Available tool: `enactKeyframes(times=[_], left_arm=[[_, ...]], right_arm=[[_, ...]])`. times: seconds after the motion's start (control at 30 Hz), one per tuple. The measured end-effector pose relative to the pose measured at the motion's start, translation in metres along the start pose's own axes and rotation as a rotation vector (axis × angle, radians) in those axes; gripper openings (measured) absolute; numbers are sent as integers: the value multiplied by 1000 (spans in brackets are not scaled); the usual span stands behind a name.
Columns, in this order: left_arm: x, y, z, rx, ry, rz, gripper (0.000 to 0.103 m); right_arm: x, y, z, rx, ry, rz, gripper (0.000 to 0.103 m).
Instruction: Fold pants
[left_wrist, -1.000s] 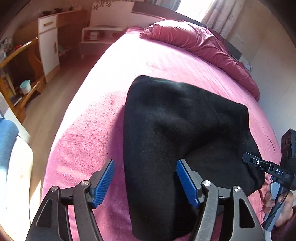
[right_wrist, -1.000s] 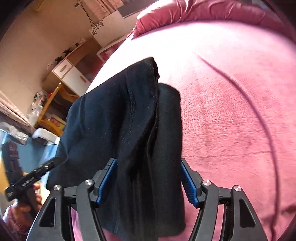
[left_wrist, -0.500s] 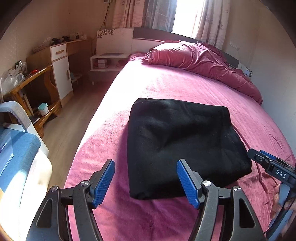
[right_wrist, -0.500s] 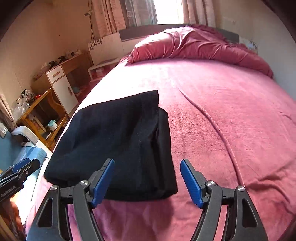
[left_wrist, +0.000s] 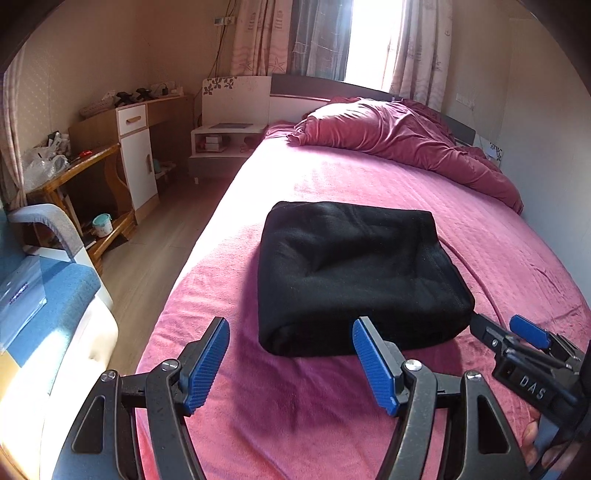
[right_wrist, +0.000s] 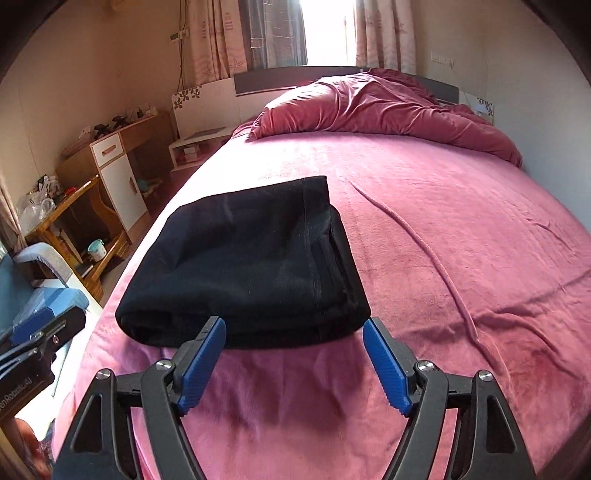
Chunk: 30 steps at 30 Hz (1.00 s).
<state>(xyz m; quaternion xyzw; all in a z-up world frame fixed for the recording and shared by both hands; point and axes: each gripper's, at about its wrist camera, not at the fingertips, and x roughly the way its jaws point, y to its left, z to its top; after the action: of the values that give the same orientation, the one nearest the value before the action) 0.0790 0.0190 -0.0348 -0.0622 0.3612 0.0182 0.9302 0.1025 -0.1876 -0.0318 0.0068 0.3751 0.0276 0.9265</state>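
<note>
The black pants (left_wrist: 354, 273) lie folded into a thick rectangular bundle on the pink bed (left_wrist: 369, 177), near its left edge. They also show in the right wrist view (right_wrist: 251, 258). My left gripper (left_wrist: 291, 363) is open and empty, held back from the bundle's near edge. My right gripper (right_wrist: 295, 363) is open and empty, just short of the bundle's near right corner. The right gripper also shows at the lower right of the left wrist view (left_wrist: 517, 343). The left gripper's body shows at the left edge of the right wrist view (right_wrist: 40, 332).
A crumpled maroon duvet (left_wrist: 406, 136) lies at the head of the bed. A ridge in the sheet (right_wrist: 424, 251) runs right of the pants. A blue armchair (left_wrist: 40, 288), wooden shelf (left_wrist: 77, 177), white cabinet (left_wrist: 136, 155) and nightstand (left_wrist: 225, 140) stand left of the bed.
Both grippers have pulled back and up from the pants. A second ago their open jaws straddled the fabric; now the folded bundle lies free on the bed.
</note>
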Motion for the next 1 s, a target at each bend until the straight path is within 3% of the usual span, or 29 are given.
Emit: enactKeyframes(times=[0.2, 0.4, 1.0], left_arm=[[-16, -8, -13, 30, -15, -7, 71], [-26, -16, -15, 65, -34, 52, 71], [-37, -12, 6, -13, -86, 28, 71]], right_arm=[[-17, 5, -13, -15, -8, -47, 78], [-31, 0, -14, 2, -41, -76, 79], [-43, 9, 0, -9, -87, -83, 81]])
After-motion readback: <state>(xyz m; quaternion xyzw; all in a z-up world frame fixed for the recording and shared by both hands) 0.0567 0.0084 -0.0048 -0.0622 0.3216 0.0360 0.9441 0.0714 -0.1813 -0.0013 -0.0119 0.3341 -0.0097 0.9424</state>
